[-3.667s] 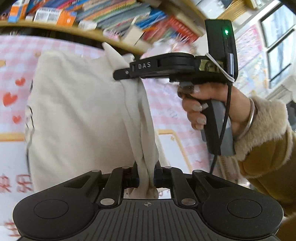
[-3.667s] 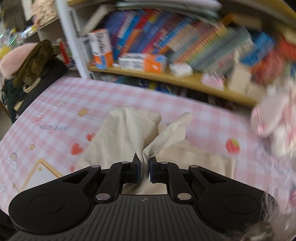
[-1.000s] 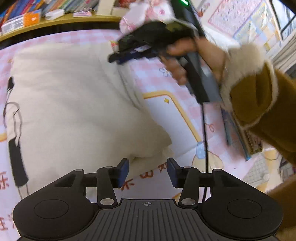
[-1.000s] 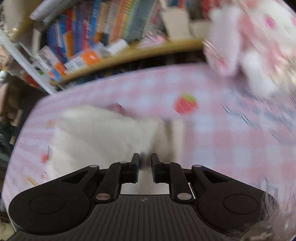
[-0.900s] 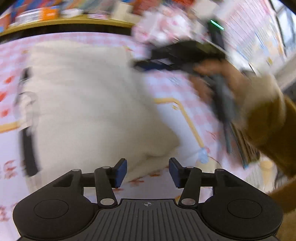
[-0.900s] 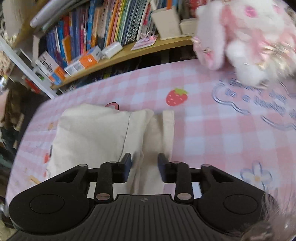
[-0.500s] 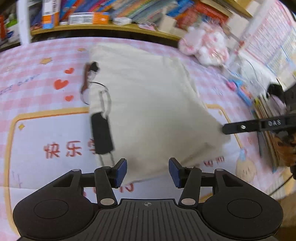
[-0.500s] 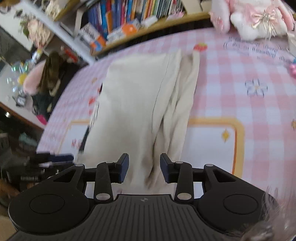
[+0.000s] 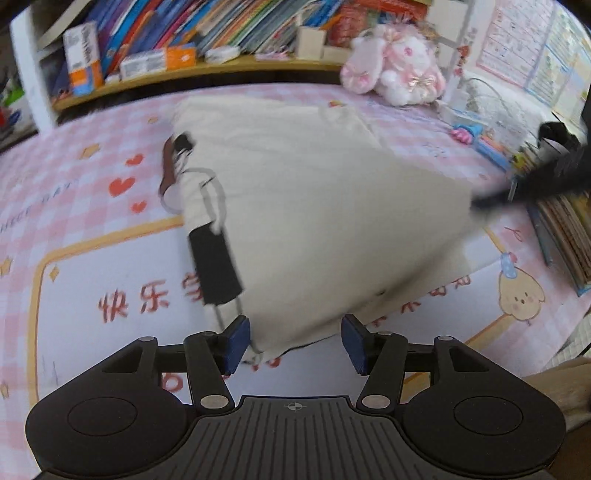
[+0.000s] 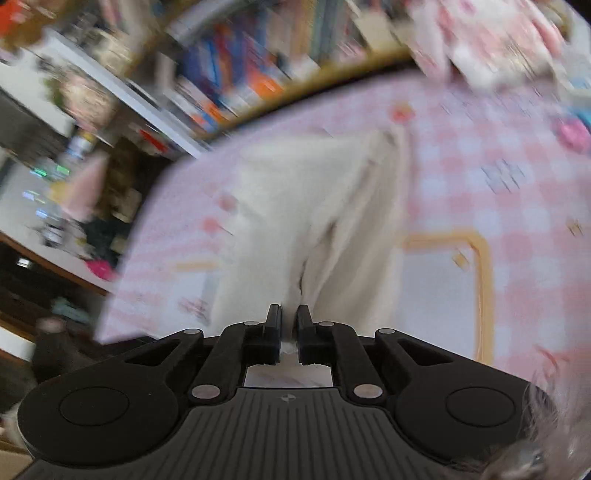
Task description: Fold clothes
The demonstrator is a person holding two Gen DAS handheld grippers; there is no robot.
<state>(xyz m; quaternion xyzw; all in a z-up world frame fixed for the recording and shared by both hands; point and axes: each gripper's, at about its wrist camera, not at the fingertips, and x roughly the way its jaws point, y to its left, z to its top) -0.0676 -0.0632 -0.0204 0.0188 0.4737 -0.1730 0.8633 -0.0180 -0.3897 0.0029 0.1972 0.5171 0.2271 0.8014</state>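
Observation:
A cream garment (image 9: 314, 206) with a printed figure in a black skirt lies folded lengthwise on the pink checked mat (image 9: 74, 206). My left gripper (image 9: 293, 341) is open, its blue pads either side of the garment's near corner, which lies just beyond them. My right gripper (image 10: 289, 325) is shut on the cream garment's (image 10: 325, 221) near right edge; cloth shows between its fingers. In the left wrist view the right gripper (image 9: 524, 188) shows blurred at the garment's right corner.
A wooden shelf of books (image 9: 221, 33) runs along the far side. A pink plush rabbit (image 9: 395, 70) sits at the far right. Books and small toys (image 9: 554, 221) lie along the mat's right edge. The right wrist view is blurred by motion.
My right gripper has closed on the garment's right edge. My left gripper stays open and has come a little closer to the near corner.

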